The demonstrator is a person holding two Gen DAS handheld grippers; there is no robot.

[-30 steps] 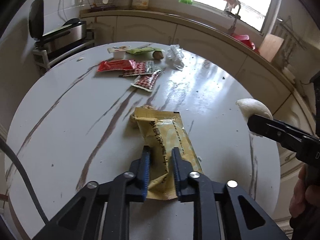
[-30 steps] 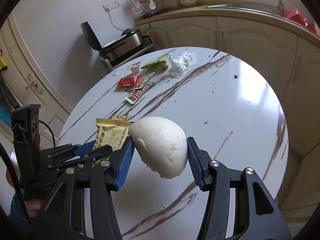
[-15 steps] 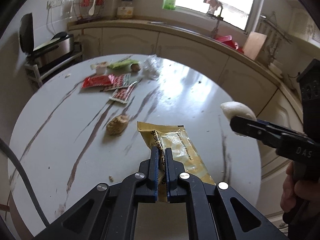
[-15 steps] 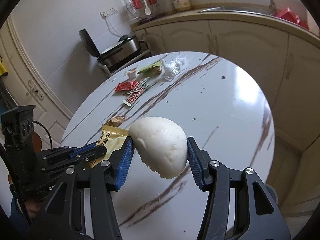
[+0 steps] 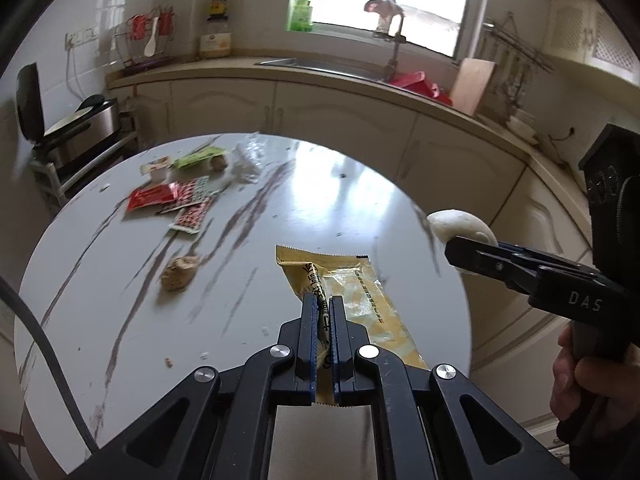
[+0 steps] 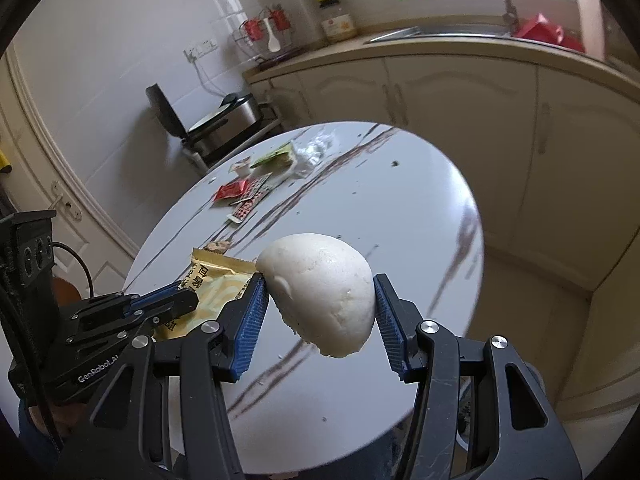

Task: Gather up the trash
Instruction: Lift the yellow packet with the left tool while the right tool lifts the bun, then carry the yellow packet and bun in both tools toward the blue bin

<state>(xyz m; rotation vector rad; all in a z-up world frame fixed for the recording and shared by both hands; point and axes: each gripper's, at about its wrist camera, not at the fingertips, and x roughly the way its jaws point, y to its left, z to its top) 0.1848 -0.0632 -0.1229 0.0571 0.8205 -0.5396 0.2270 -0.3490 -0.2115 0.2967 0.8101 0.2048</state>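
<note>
My left gripper (image 5: 323, 304) is shut on a yellow snack wrapper (image 5: 352, 292) and holds it above the near edge of the round white marble table (image 5: 120, 340). The wrapper also shows in the right wrist view (image 6: 216, 280), with the left gripper (image 6: 188, 300) on it. My right gripper (image 6: 318, 292) is shut on a white steamed bun (image 6: 320, 292) and holds it above the table. In the left wrist view the bun (image 5: 460, 224) shows at the right, in the right gripper (image 5: 456, 248).
A brown food lump (image 5: 180, 272) lies left of the wrapper. Red sachets (image 5: 168, 200), a green packet (image 5: 196, 158), a small cup (image 5: 158, 170) and crumpled clear plastic (image 5: 248, 160) lie at the table's far side. Crumbs dot the table. Cabinets (image 5: 340, 120) and a grill (image 5: 76, 128) stand behind.
My left gripper closed on the yellow wrapper and lifted it off the table, uncovering the brown lump. Both grippers have drawn back from the table; the bun stays held.
</note>
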